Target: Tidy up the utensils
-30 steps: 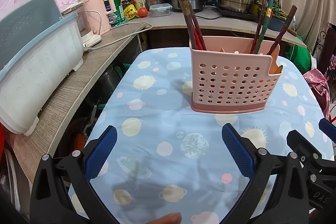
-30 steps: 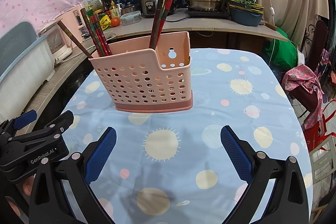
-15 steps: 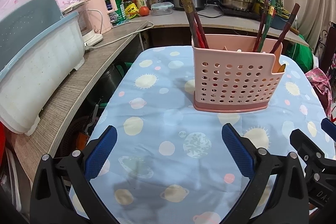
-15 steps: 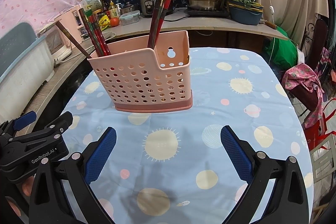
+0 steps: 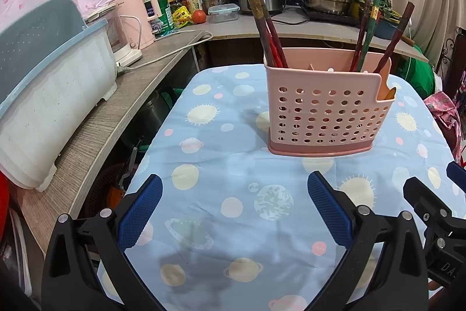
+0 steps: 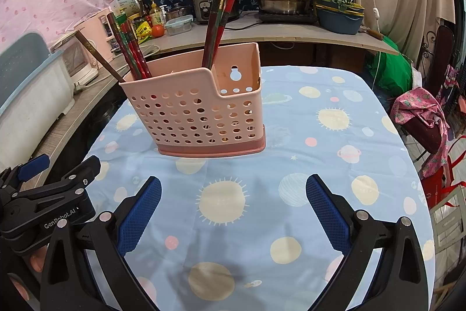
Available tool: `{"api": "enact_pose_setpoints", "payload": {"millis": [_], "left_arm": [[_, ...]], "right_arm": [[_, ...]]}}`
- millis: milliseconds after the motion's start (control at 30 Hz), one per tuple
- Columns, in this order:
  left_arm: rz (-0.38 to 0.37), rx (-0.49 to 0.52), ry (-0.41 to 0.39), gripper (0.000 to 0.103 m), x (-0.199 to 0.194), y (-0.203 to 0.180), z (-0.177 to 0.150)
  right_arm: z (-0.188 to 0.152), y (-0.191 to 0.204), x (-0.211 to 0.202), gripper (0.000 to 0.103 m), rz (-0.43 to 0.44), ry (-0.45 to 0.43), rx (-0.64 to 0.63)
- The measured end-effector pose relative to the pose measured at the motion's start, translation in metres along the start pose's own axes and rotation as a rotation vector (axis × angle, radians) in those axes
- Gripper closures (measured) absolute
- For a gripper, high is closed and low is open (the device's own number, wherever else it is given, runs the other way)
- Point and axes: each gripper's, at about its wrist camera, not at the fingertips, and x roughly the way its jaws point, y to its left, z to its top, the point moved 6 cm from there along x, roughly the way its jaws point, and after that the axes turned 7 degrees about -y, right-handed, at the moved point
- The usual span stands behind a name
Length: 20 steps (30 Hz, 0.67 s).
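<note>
chopsticks (image 5: pixel 266 31) lower ends: hidden in holder (image 5: pixel 326 112) | dish bin (image 5: pixel 43 95): cut off at left edge

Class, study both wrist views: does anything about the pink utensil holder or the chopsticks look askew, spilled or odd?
Nothing is spilled. The pink utensil holder stands upright on the tablecloth. The only untidy thing is that the chopsticks lean at different angles in separate clusters; one brown chopstick tilts far outward. Both tools, left and right, are open and empty.

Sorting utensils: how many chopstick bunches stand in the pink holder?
2: one bunch at the holder's left, one toward its right in the left wrist view; shorter ones may hide.
</note>
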Motion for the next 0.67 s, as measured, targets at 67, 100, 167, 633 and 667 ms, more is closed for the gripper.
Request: {"api": "enact_pose_setpoints", "payload": {"millis": [67,100,167,633,667], "left_arm": [[0.001,0.0,-0.001,0.008,-0.0002,0.0001,0.0004],[0.001,0.0,-0.001,0.008,-0.0001,0.0005,0.0005],[0.002,0.0,-0.001,0.008,-0.0002,0.0004,0.0005],[0.01,-0.015,0.01,0.008,0.0025,0.0046,0.0019],[0.01,-0.015,0.011,0.008,0.0031,0.0046,0.002]], "right_arm": [[0.0006,-0.001,-0.0001,0.007,-0.002,0.0,0.002],[0.0012,-0.0014,0.0001,0.007,-0.003,0.0,0.002],[0.0019,-0.002,-0.0001,0.007,-0.004,-0.001,0.003],[0.0041,-0.0017,0.001,0.007,-0.005,0.001,0.003],[0.0043,-0.0017,0.0011,0.007,-0.005,0.001,0.003]]}}
